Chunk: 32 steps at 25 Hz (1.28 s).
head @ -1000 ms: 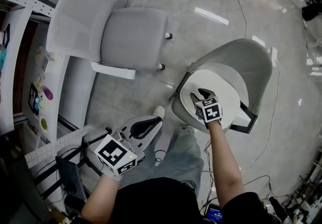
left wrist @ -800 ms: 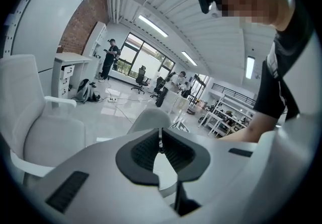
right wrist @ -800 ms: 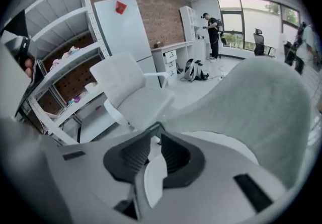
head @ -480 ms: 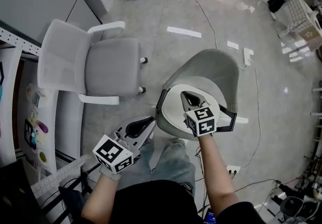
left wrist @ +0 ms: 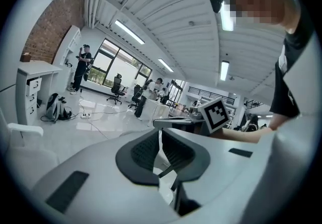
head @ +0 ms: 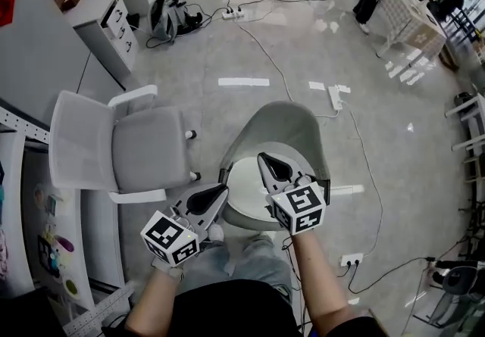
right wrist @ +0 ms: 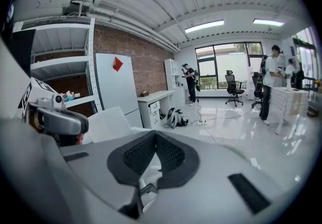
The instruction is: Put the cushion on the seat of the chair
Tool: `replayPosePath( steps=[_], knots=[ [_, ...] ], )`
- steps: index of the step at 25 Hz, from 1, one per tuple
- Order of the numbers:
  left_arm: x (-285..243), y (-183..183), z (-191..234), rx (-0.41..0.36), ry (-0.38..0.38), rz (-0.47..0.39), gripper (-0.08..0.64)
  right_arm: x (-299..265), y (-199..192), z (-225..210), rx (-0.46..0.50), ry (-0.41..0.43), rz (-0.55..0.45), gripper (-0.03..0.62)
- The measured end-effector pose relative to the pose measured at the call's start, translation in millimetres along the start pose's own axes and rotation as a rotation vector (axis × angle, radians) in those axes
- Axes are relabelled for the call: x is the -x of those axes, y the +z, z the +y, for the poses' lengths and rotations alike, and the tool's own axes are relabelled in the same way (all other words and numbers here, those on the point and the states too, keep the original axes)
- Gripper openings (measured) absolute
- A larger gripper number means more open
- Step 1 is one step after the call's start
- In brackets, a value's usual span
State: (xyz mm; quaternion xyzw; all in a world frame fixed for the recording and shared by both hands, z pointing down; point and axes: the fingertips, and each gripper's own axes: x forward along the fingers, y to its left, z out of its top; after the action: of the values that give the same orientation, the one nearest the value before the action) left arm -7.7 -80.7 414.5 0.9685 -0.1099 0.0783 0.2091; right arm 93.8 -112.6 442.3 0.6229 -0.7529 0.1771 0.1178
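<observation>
A round white cushion (head: pixel 244 182) lies on the seat of the grey-green shell chair (head: pixel 286 125) in the head view. My right gripper (head: pixel 267 162) hangs in the air above the cushion, shut and with nothing in it; its dark pads (right wrist: pixel 171 155) meet in the right gripper view. My left gripper (head: pixel 220 191) is raised beside it, over the chair's near left edge, also shut and holding nothing (left wrist: pixel 159 136). The right gripper's marker cube (left wrist: pixel 217 114) shows in the left gripper view. The hands and grippers hide the cushion's near part.
A white and grey office chair (head: pixel 144 150) stands left of the shell chair. A grey desk with drawers (head: pixel 114 6), a backpack (head: pixel 168 19), power strips and cables (head: pixel 333 93) lie on the floor beyond. Shelving runs along the left edge (head: pixel 23 199). People stand far off (right wrist: pixel 274 79).
Both grippers have risen well above the chair. The right gripper, open over the cushion a second ago, has closed and lifted off it. The view now takes in more of the room.
</observation>
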Motion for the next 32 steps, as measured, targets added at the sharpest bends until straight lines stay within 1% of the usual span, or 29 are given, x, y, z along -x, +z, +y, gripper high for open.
replayPosePath(
  steps=[4,8,11,14,19,25,32],
  knots=[
    [-15.9,25.8,-12.1,-0.039,-0.065,-0.015,0.029,30.8,40.1,-6.6,0.01,-0.037,-0.096,0.009],
    [-31.6,60.0,-29.0,-0.082,-0.132,-0.046,0.029,65.2,81.6,-15.2,0.031,-0.082,-0.189,0.009],
    [-44.8,85.5,-45.1,-0.121,-0.192,-0.062,0.029,91.6,110.4,-20.9,0.052,-0.124,-0.242,0.009],
    [-59.0,106.8,-65.2,-0.149,-0.242,-0.079,0.029,119.1,130.1,-26.6,0.07,-0.155,-0.284,0.009],
    [-80.1,131.9,-92.9,-0.204,-0.311,-0.11,0.029,159.0,150.4,-41.9,0.057,-0.203,-0.364,0.009],
    [-92.8,149.6,-109.9,-0.238,-0.36,-0.124,0.029,195.7,167.2,-56.5,0.061,-0.254,-0.445,0.009],
    [-100.1,157.7,-119.5,-0.252,-0.397,-0.154,0.029,216.6,169.3,-61.4,0.08,-0.286,-0.467,0.009]
  ],
)
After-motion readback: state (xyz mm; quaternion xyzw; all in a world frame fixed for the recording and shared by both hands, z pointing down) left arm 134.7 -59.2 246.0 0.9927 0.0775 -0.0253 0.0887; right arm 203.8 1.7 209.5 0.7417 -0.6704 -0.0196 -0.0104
